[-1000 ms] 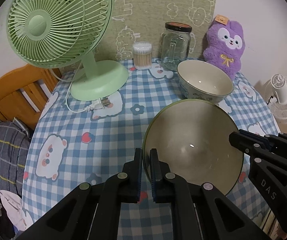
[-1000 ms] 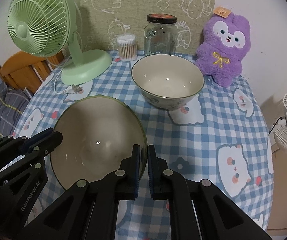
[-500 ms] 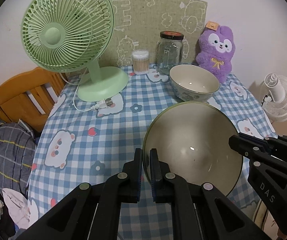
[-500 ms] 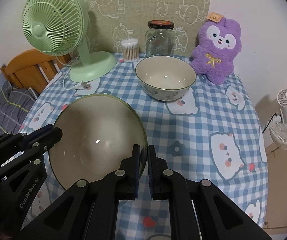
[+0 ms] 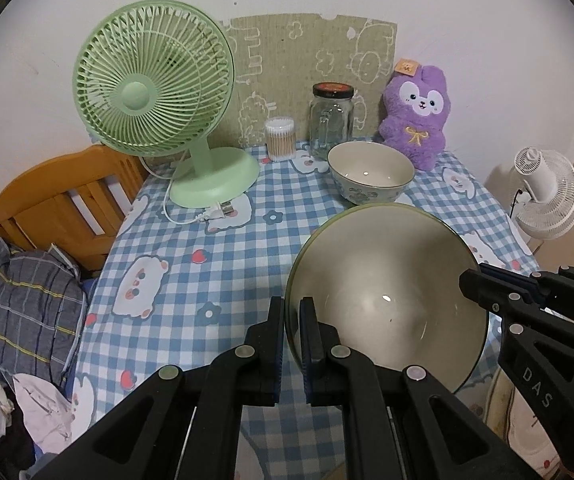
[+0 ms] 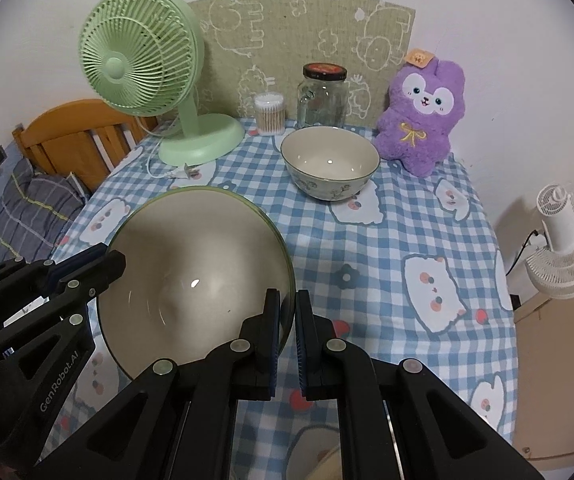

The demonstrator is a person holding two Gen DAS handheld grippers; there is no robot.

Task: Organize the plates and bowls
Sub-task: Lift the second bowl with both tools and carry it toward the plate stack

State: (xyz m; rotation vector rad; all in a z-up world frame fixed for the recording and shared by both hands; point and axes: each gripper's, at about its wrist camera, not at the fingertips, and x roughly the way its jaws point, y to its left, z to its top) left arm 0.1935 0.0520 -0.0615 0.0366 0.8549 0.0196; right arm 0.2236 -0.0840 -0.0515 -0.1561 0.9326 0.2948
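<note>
Both tongs, left gripper [image 5: 291,320] and right gripper [image 6: 283,312], pinch opposite rims of the large bowl [image 5: 387,300]; keep it level, lower squarely into the small bowl [image 6: 330,162].

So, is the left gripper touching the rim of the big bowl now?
Touching. In the left wrist view the left gripper is shut on the big bowl, one finger on each side of its near rim; the right wrist view shows it at the far rim too.
</note>
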